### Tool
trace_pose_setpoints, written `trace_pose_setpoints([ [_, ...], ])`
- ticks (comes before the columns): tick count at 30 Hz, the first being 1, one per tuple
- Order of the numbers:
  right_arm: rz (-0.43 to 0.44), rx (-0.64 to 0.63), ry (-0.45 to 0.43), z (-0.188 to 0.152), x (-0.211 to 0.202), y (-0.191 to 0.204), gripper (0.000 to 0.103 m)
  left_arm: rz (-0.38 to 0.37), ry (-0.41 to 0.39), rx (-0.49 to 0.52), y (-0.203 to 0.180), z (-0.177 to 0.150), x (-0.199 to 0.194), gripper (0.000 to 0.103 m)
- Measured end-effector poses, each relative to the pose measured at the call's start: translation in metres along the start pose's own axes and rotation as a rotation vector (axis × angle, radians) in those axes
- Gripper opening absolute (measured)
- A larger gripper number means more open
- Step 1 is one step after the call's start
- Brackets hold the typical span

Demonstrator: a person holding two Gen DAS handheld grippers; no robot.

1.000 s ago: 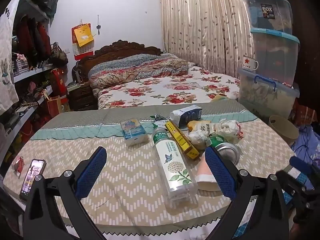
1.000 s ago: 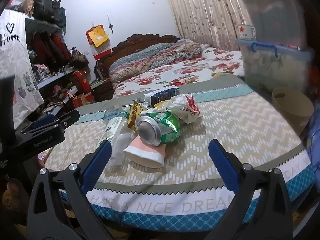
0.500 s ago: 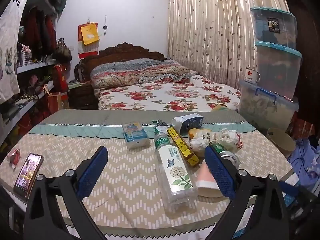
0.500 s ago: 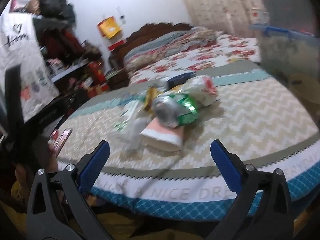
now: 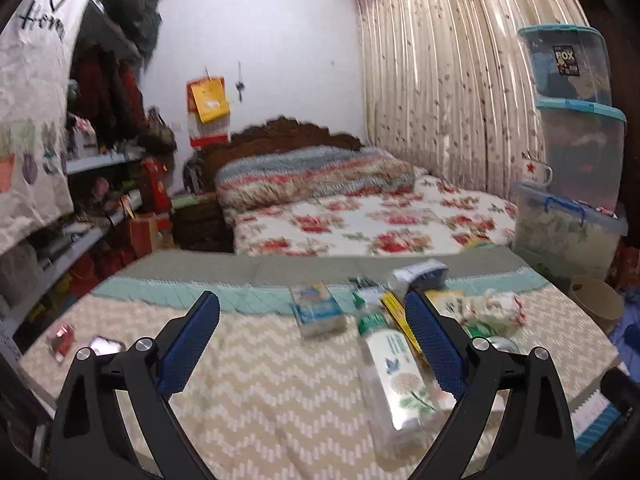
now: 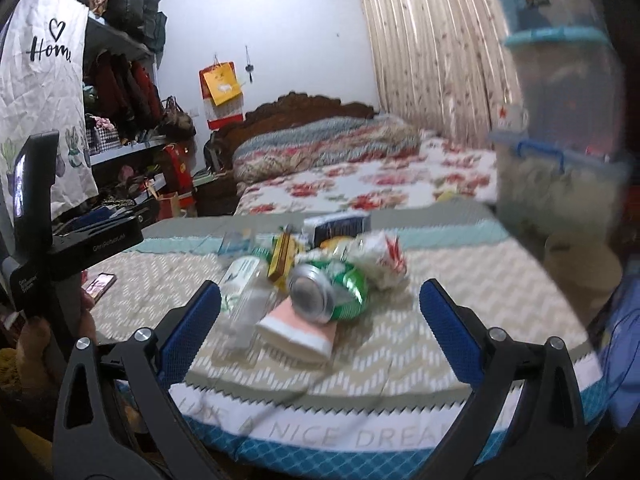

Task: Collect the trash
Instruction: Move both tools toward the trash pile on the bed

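Your left tongs stood wide apart over the desk with nothing between the blue pads. The left figure had eased only a little, so call them apart, not gripping. Your right tongs were likewise spread wide and empty, held off the near edge of the desk.

The trash lay in one heap toward the right half of the desk. In the right wrist view, a crushed green can lay on its side with its silver end facing you, resting on a pink-and-white paper cup that had been tipped over. Just left of these lay a clear plastic bottle with a green cap, on its side. Behind it sat a yellow box, a dark blue carton and a crumpled white wrapper touching the can. A small tissue pack lay apart, left of the heap.

A phone lay near the desk's left edge. A tan bin stood on the floor beside the desk, at the right.
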State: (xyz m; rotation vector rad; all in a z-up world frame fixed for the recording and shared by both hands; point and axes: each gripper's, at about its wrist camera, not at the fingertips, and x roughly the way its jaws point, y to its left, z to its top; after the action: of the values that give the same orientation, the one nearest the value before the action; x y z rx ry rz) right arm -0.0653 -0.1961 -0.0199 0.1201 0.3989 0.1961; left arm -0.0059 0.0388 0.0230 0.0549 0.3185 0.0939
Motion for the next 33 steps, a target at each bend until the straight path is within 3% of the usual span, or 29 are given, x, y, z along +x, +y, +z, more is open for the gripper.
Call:
trace_pose_setpoints([
  [8, -0.003, -0.038, -0.034, 0.010, 0.002, 0.005, 0.082, -0.015, -0.040, -0.022, 0.008, 0.006, -0.002, 0.090],
  [18, 0.006, -0.043, -0.007, 0.003, 0.005, 0.008, 0.081, 0.021, 0.001, -0.006, 0.008, 0.000, 0.009, 0.094],
  [26, 0.015, -0.032, 0.019, -0.001, 0.008, 0.007, 0.081, -0.022, 0.057, -0.019, 0.016, -0.006, 0.021, 0.094],
  [33, 0.019, -0.040, 0.029, -0.003, 0.009, 0.010, 0.081, -0.014, 0.098, -0.008, 0.018, -0.012, 0.032, 0.094],
])
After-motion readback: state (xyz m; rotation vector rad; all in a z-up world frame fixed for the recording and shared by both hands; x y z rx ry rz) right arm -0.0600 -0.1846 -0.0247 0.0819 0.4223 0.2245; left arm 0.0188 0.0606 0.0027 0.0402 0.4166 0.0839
